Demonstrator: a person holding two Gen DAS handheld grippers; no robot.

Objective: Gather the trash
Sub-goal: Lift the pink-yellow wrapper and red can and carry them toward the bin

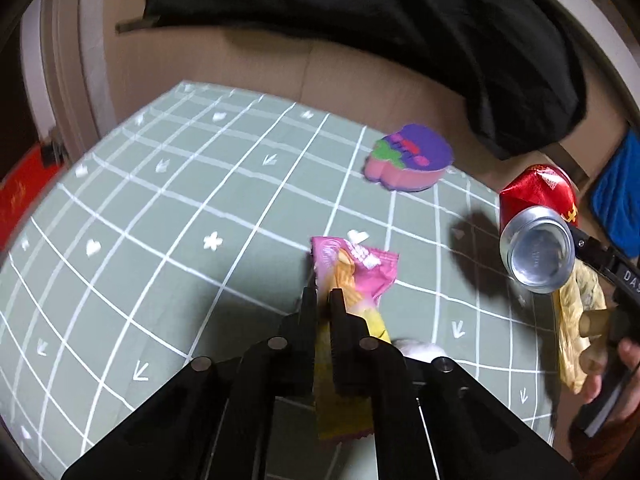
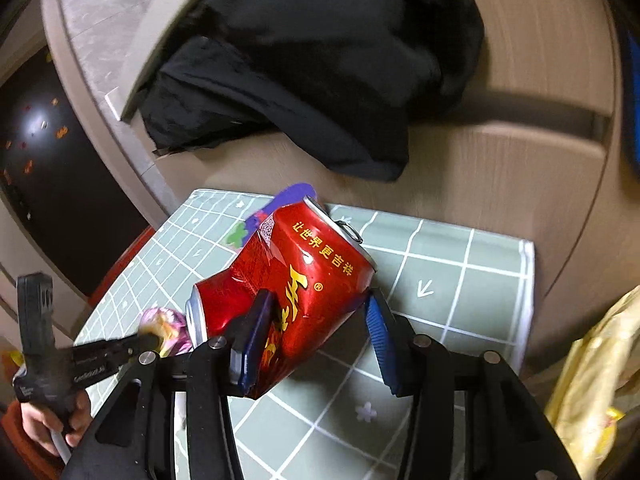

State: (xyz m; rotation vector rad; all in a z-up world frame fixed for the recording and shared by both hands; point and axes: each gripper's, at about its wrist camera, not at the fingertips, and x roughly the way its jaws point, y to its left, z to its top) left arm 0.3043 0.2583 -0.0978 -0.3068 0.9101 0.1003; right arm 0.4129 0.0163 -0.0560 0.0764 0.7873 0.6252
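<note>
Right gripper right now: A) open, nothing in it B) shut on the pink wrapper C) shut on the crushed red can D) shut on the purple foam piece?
C: the right gripper has its blue-padded jaws pressed on both sides of the dented red can, held above the green checked cloth; the pink wrapper sits in the left gripper instead.
</note>
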